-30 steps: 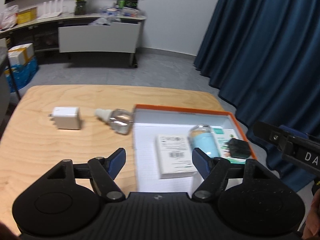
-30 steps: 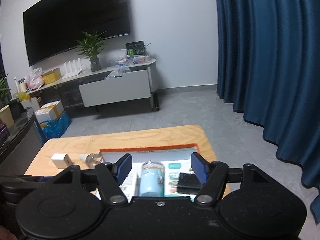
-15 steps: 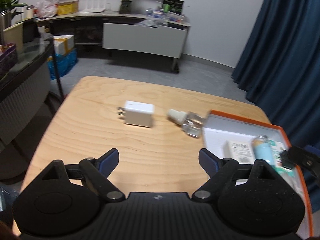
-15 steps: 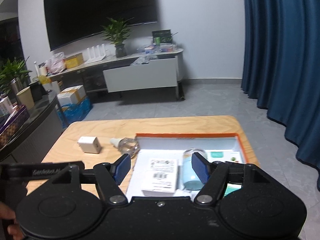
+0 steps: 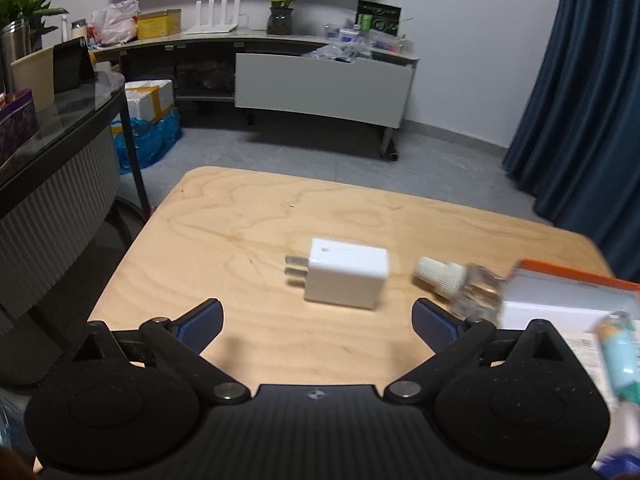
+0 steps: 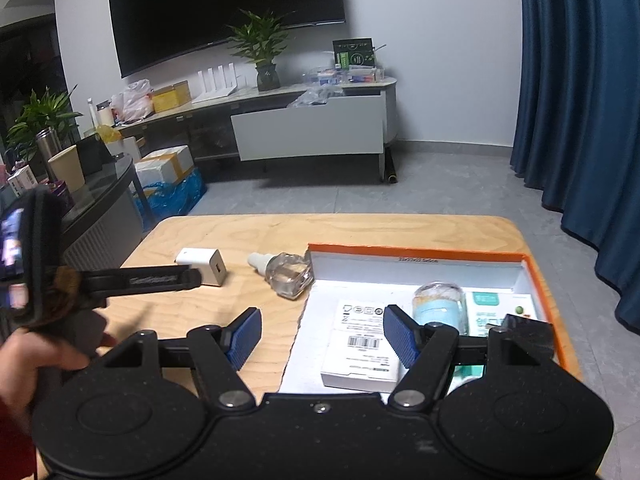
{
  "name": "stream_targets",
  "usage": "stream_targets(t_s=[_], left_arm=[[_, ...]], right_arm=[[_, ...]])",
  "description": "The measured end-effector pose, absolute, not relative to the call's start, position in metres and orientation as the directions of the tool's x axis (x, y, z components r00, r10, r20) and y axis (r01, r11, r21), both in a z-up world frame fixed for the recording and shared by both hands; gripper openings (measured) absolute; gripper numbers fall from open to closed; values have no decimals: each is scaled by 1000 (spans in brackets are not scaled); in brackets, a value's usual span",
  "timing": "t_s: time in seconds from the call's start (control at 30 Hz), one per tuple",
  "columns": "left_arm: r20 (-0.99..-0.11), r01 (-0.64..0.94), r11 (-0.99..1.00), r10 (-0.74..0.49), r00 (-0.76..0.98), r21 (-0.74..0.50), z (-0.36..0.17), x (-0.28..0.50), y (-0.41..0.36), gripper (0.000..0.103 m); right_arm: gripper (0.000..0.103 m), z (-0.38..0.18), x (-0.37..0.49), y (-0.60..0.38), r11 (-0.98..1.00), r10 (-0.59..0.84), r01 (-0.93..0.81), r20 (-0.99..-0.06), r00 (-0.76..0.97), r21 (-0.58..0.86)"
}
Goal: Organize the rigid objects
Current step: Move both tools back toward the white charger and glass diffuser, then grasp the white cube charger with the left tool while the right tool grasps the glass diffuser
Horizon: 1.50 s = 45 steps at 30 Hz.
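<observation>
Over wooden table [image 5: 240,240], left hand-held gripper [image 5: 316,316] is opening, empty; right hand-held gripper [image 6: 322,334] apart.

walls: white, dark wall screen [image 6: 224,12] | floor: grey tiles [image 6: 440,188] | curtain: deep blue [image 6: 580,100], right | furniture: long low cabinet [image 6: 312,128] with potted plant [image 6: 262,52], boxes | surface: light wood [image 5: 248,240] | light: dim
</observation>
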<state>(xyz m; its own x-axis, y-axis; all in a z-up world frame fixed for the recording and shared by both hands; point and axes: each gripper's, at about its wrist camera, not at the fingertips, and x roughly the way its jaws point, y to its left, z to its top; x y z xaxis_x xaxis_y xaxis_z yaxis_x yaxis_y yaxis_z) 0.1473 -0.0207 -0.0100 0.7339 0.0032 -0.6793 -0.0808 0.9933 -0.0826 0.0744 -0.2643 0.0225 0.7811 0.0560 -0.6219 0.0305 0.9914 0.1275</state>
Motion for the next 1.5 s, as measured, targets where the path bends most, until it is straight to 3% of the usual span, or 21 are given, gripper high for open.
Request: stream_targets(t_s=[0.27,0.37,0.43,0.73,1.0,1.03,1.2,1.3,1.5], left_arm=[[-674,-65,998,41,737,-11,-29,177,-27,100],[-662,-44,999,29,749,-6,-32,180,-25,87],[-645,-19,1000,10,764,-8,-30,178,-24,67],[-673,3,997,-52,738,-73,-17,147,3,66],[-677,4,997,-59,733,-83,-4,96,28,66],[-676,3,997,-57,735,-81,-4,92,29,66],[-664,-6,995,-60,745,-96,-5,94,35,66],[-657,-17,994,-59,752,-108,-6,97,40,66],[-653,-41,991,-52,755,-125,-9,97,45,66]], right_arm=[[80,12,92,-259,991,67,23,-636,769,133],[80,7,101,-257,989,80,18,-645,760,144],[80,3,108,-254,990,85,10,-649,756,142],[80,-19,167,-235,979,160,-24,-682,714,205],[81,-44,222,-225,981,126,21,-710,692,194],[88,-47,226,-224,981,124,21,-713,690,191],[87,-49,221,-209,951,296,-144,-670,681,274],[88,-41,210,-204,955,286,-161,-635,718,248],[91,-44,212,-192,961,274,-179,-661,698,210]])
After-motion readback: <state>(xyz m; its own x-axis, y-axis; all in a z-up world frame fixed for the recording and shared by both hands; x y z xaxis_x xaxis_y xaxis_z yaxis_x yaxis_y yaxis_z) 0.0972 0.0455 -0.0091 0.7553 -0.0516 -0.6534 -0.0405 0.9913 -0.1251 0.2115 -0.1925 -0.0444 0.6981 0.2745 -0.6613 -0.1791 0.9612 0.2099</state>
